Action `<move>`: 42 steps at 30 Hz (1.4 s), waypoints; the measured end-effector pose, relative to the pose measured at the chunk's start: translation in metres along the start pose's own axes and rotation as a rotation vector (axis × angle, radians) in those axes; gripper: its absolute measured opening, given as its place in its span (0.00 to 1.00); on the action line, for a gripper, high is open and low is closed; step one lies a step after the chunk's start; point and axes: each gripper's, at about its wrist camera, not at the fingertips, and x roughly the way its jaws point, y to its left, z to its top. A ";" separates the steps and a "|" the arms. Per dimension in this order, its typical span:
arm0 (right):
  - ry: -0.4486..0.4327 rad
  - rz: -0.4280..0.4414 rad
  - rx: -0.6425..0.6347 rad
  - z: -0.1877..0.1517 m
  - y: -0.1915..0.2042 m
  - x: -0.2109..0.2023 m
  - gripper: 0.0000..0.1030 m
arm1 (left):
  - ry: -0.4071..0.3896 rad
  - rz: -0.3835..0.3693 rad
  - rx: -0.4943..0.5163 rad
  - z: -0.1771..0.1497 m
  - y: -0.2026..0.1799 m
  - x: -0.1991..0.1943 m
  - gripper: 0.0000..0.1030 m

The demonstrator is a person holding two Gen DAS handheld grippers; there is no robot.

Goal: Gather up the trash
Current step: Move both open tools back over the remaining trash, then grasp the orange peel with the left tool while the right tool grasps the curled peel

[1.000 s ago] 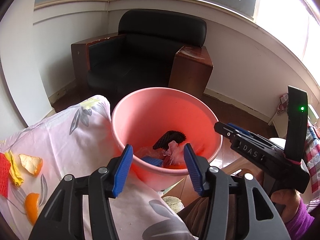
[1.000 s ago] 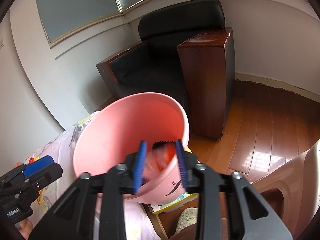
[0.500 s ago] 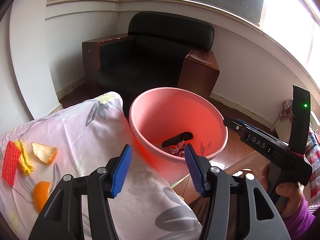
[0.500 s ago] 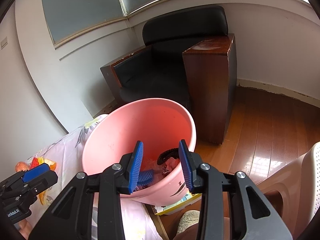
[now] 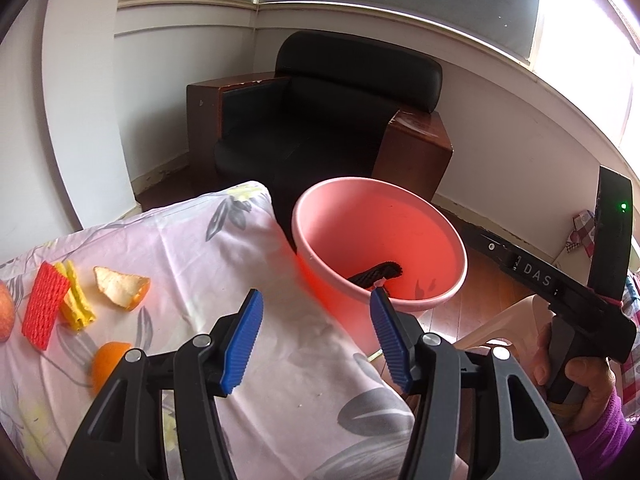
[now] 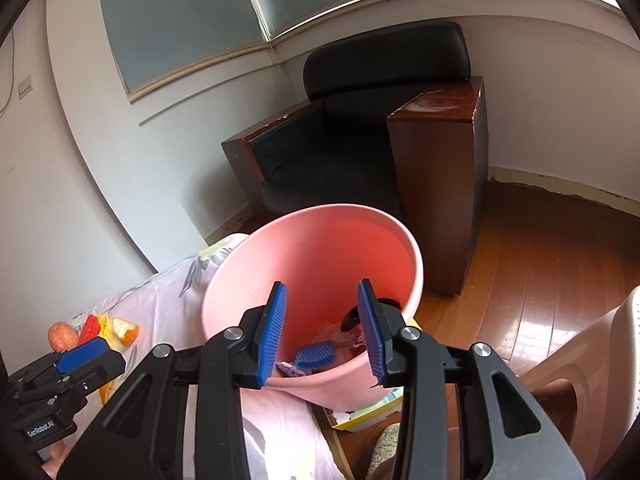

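1. The right hand-held gripper (image 6: 325,330) hangs over the round pink plastic bin (image 6: 256,276), fingers apart and empty; scraps lie in the bin's bottom.
2. The left hand-held gripper (image 5: 316,342), also apart and empty, hovers above the floral-clothed counter (image 5: 192,240).
3. I judge a drop just finished; next comes another pickup.
4. Remaining trash sits far left: a curled orange peel (image 5: 122,288), yellow foam netting (image 5: 76,300) and red foam netting (image 5: 42,310).
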 end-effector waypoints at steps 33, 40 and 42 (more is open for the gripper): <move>0.192 0.222 -0.078 -0.039 0.062 0.023 0.37 | 0.013 0.184 -0.144 -0.052 0.083 -0.040 0.53; 0.249 0.266 -0.123 -0.052 0.085 0.032 0.37 | 0.032 0.258 -0.216 -0.070 0.118 -0.047 0.53; 0.261 0.274 -0.138 -0.056 0.091 0.033 0.37 | 0.038 0.275 -0.234 -0.073 0.127 -0.047 0.53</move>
